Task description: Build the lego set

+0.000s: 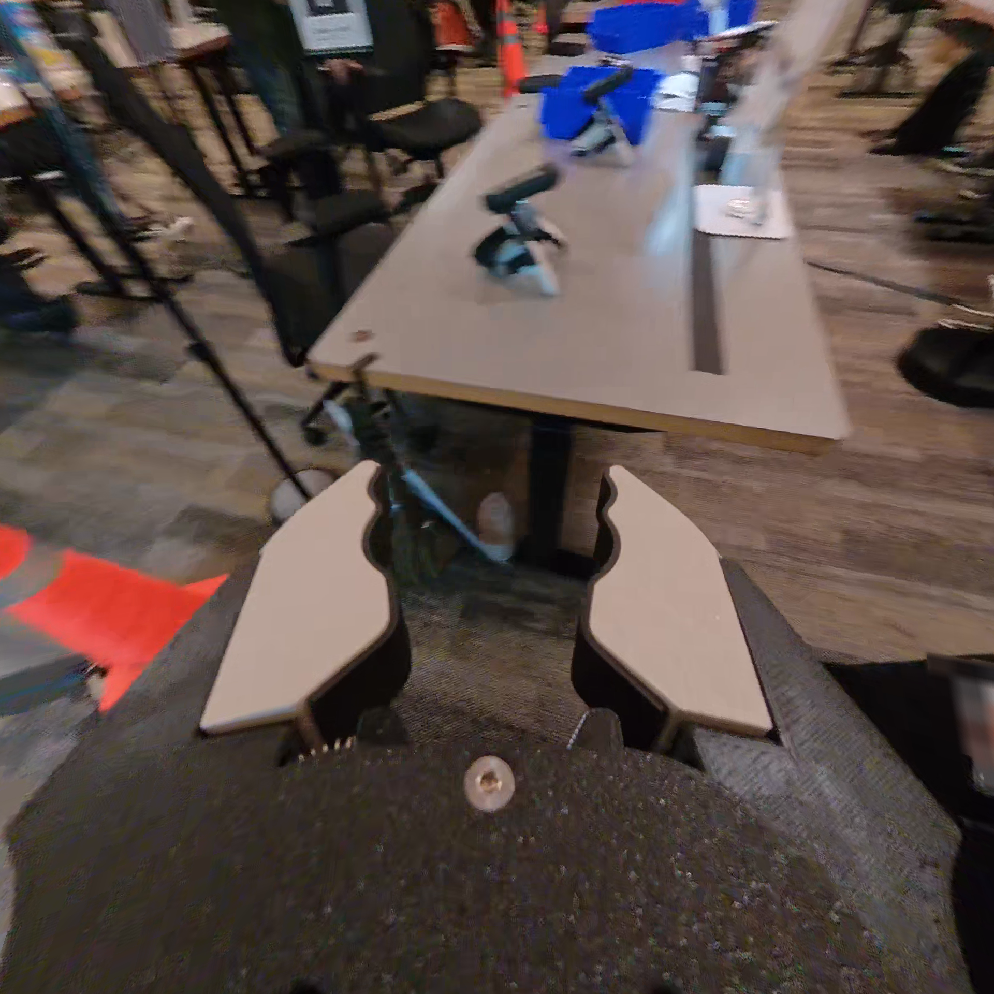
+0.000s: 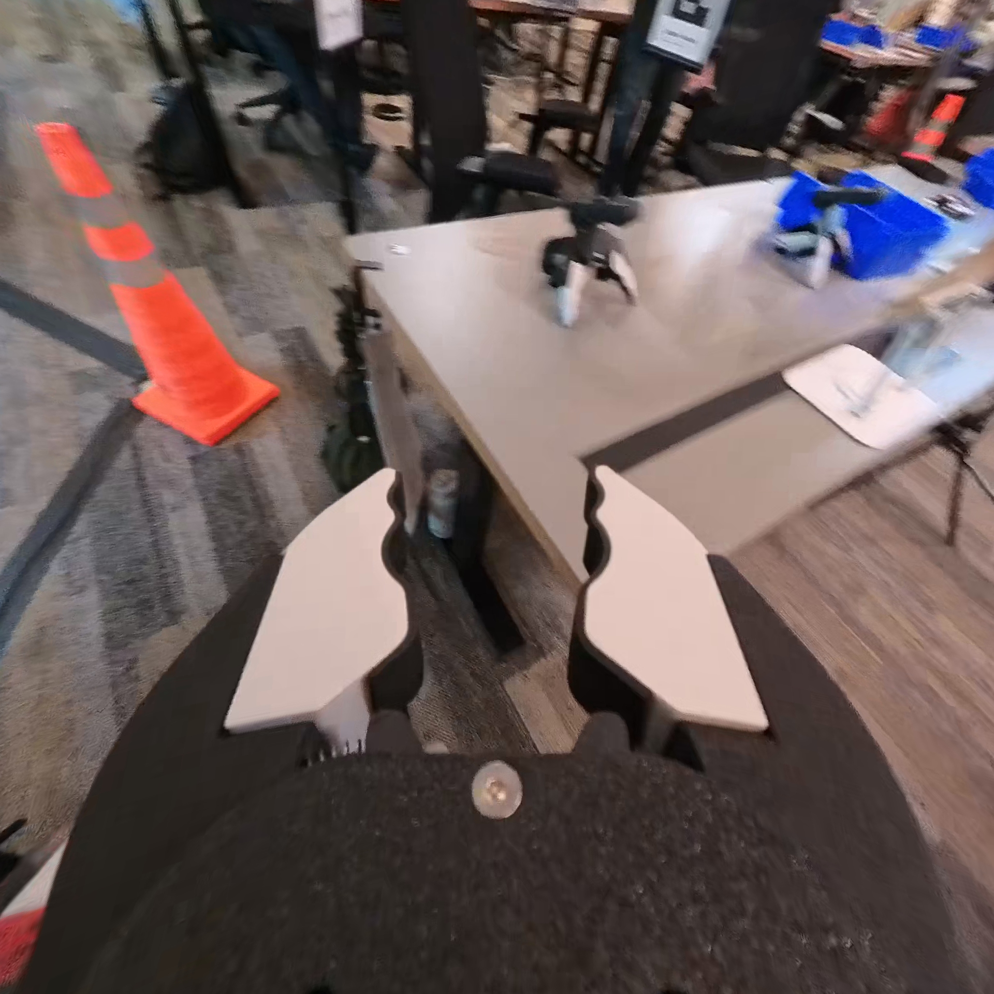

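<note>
left gripper (image 1: 492, 484) agape | right gripper (image 2: 492, 484) agape | cone (image 2: 161, 322) beside table (image 2: 511, 376)

white mat (image 1: 712, 223) lying flat on the table (image 1: 538, 344), just right of its dark slot (image 1: 705, 301); a few small pale pieces (image 1: 745, 207) on it, too blurred to identify.

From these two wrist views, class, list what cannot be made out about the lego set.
- Lego set: no bricks recognisable in either view; motion blur.
- White mat, right wrist view: small items on it blurred, too small.
- Blue bins, left wrist view: contents hidden by walls and blur.
- Under the table: shadowed clutter.
</note>
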Motion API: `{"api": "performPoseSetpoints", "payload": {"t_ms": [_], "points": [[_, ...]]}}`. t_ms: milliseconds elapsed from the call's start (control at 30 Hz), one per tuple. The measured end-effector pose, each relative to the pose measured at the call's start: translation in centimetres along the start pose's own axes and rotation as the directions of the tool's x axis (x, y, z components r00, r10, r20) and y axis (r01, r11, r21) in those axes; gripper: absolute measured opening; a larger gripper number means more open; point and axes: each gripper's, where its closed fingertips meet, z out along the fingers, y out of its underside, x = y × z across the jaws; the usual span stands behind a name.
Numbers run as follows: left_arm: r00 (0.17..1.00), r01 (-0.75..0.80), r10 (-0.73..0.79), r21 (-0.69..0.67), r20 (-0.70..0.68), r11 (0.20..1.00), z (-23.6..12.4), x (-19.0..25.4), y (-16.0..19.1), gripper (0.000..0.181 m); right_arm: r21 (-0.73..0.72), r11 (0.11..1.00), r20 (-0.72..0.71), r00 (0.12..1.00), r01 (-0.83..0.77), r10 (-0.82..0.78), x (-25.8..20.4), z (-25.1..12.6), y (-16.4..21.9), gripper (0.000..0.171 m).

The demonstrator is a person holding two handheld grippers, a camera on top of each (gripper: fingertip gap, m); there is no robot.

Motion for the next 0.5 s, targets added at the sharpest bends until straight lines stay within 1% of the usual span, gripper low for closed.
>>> {"api": "performPoseSetpoints", "payload": {"t_ms": [67, 133, 233, 300, 367, 433, 500], "points": [[0.991, 0.085, -0.087, 0.025, 0.099, 0.996, -1.3, -5.6, 1.2, 0.073, -0.003, 0.998, 0.100, 0.993, 0.062, -0.061, -4.8, 3.3, -1.1, 0.064], [0.961, 0.186, -0.199, 0.084, 0.193, 0.979, -2.4, -10.4, 1.8, 0.073, -0.014, 0.993, 0.222, 0.969, 0.118, -0.112, -9.9, 6.9, -1.9, 0.063], [0.892, 0.243, -0.297, 0.191, 0.340, 0.951, -4.5, -16.8, 2.2, 0.064, 0.008, 0.981, 0.413, 0.893, 0.195, -0.181, -18.0, 12.8, -3.4, 0.060], [0.861, 0.261, -0.324, 0.207, 0.392, 0.943, -5.2, -20.7, 3.2, 0.060, 0.050, 0.969, 0.510, 0.828, 0.243, -0.234, -23.4, 17.4, -5.1, 0.057], [0.846, 0.257, -0.312, 0.183, 0.431, 0.949, -5.7, -25.3, 4.3, 0.055, 0.105, 0.960, 0.578, 0.770, 0.259, -0.271, -28.6, 22.6, -7.7, 0.057], [0.833, 0.267, -0.298, 0.132, 0.467, 0.955, -5.8, -30.4, 4.9, 0.054, 0.157, 0.953, 0.624, 0.722, 0.259, -0.299, -33.7, 28.0, -11.3, 0.057], [0.814, 0.293, -0.318, 0.129, 0.486, 0.947, -6.4, -36.1, 3.7, 0.055, 0.214, 0.947, 0.660, 0.680, 0.238, -0.320, -38.5, 33.0, -16.2, 0.057]]}}
